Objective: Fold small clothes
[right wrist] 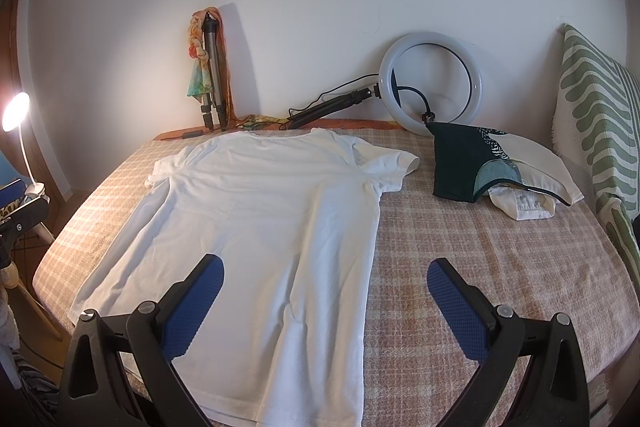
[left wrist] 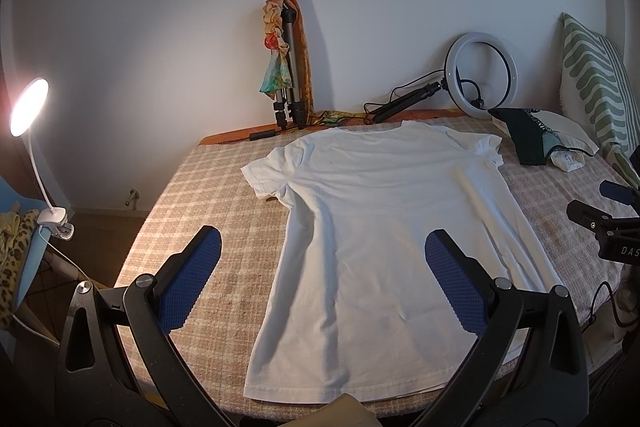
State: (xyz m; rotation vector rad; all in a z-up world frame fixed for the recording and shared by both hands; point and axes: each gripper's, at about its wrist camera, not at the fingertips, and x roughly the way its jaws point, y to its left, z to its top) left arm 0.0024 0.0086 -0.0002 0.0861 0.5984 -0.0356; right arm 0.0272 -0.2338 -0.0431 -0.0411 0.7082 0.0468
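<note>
The left tool point(left wrist: 323, 251) and the right tool point(right wrist: 325, 281) both hung above the bed point(right wrist: 500, 267) with their blue pads spread wide, pinching nothing. The white T-shirt point(left wrist: 372, 227) lay flat on the checked bedcover, collar toward the wall, hem at the near edge, both sleeves out.

The step in hand looked like the first fold. To do it well, each tool would probably need to pinch one side at once, near sleeve and hem, taking both layers, then carry that side over the middle while keeping the cloth taut so the creases did not set.

Only the left view showed the clip lamp point(left wrist: 29, 107) whole, with its clamp; the right view showed the dark folded cloth point(right wrist: 460, 163) and the small white bundle point(right wrist: 524, 205) plainly, well apart from the shirt.
</note>
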